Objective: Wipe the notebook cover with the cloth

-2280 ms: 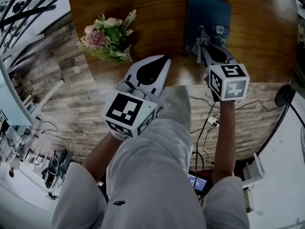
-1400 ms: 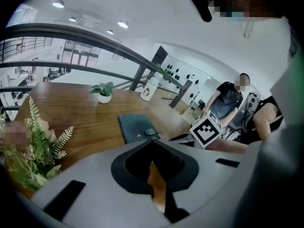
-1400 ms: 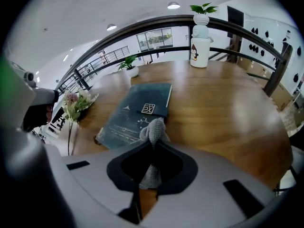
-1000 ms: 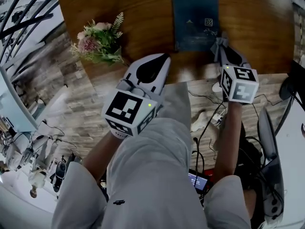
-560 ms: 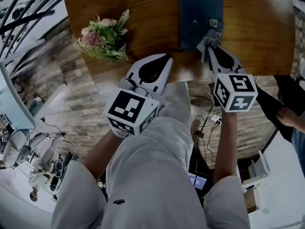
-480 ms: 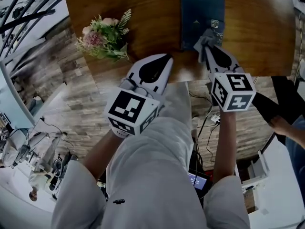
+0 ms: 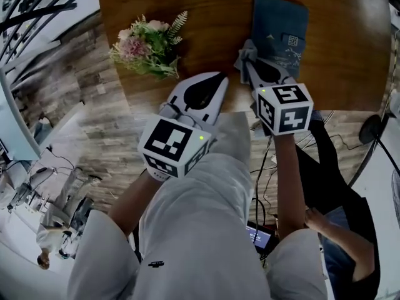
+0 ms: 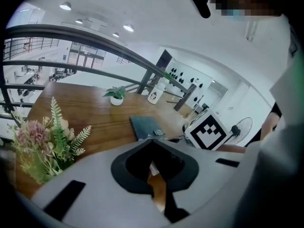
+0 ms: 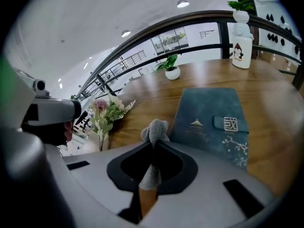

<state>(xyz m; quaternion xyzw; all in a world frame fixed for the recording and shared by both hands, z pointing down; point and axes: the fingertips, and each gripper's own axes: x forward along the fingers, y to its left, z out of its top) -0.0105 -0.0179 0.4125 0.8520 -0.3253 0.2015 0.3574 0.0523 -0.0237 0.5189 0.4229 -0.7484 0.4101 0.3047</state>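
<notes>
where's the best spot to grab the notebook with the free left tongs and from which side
The long left edge of the notebook, low from the left. It lies flat and closed on the table; the clasp wraps the right edge, so the left is likely the spine. The left tongs are shut, so open them first; the right tongs hold the cloth.

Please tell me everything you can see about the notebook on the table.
The notebook is closed and lies flat on the brown wooden table, cover up. Its cover looks matte dark blue-green, with a small gold emblem, a strap with a pale square mark, and a pale branch pattern. The grey cloth, pinched in the right gripper, is beside its near left corner; contact is unclear.
</notes>
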